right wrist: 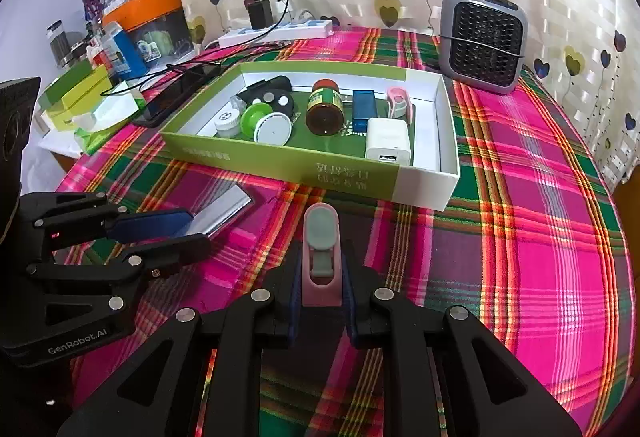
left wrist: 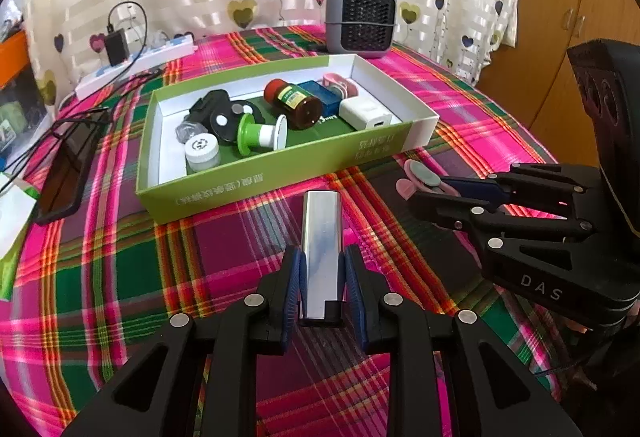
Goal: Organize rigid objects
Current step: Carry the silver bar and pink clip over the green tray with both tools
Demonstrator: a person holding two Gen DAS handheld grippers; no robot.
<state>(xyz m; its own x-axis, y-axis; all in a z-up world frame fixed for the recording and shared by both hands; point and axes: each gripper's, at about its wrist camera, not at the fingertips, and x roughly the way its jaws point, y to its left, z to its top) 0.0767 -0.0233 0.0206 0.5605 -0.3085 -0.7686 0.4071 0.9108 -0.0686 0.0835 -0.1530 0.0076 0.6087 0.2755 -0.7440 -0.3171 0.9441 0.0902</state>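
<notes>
Left wrist view, our left tongs (left wrist: pixel 322 279) clamped on a silver metal bar (left wrist: pixel 322 241) before the green box (left wrist: pixel 256 181), right wrist view, our right tongs (right wrist: pixel 321 287) clamped on a pink clip (right wrist: pixel 321 249) above the plaid surface (right wrist: pixel 520 237).

Both views are fisheye, each mounted behind its own fingers and angled downward across the plaid-covered worktop (left wrist: pixel 120 277) toward the curtain. The left wrist view sits close to the surface, left of centre; the right gripper (left wrist: pixel 424 193) enters at its right edge. The right wrist view mirrors this, with the left gripper (right wrist: pixel 196 229) at its left edge. Both share the green box (left wrist: pixel 256 181) and the grey heater (right wrist: pixel 482 41).
</notes>
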